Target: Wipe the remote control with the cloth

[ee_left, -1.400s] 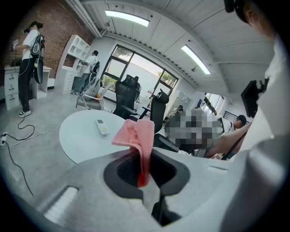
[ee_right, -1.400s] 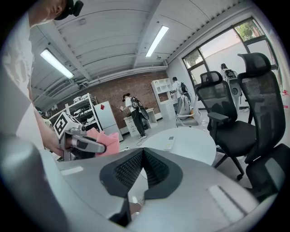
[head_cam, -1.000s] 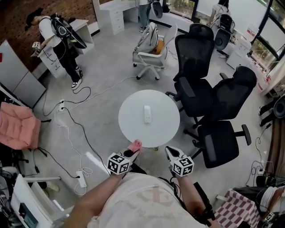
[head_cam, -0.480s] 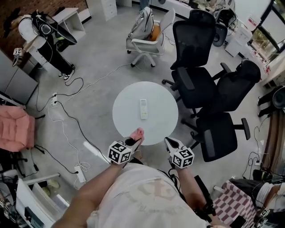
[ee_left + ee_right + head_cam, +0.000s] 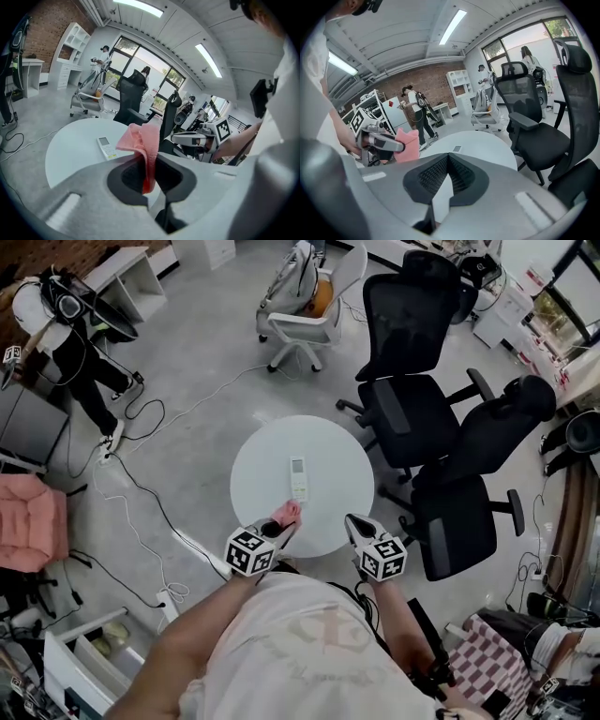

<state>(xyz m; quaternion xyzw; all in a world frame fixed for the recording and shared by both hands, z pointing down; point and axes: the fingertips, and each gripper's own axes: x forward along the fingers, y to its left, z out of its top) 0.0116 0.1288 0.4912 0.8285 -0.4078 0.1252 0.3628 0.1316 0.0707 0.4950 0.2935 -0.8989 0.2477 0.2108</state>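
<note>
Head view shows your left tongs pinching the pink cloth over the near edge of the round table; your right tongs, beside them, are pressed together on nothing. The remote lies flat ahead of the left tongs, seemingly clear of the cloth

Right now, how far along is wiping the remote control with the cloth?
Done: the pink cloth is clamped in the left gripper. In hand: both grippers are at the round table's near edge, the right gripper shut and empty. Left: all the wiping; the remote control lies mid-table, apart from the cloth, not yet touched.
</note>
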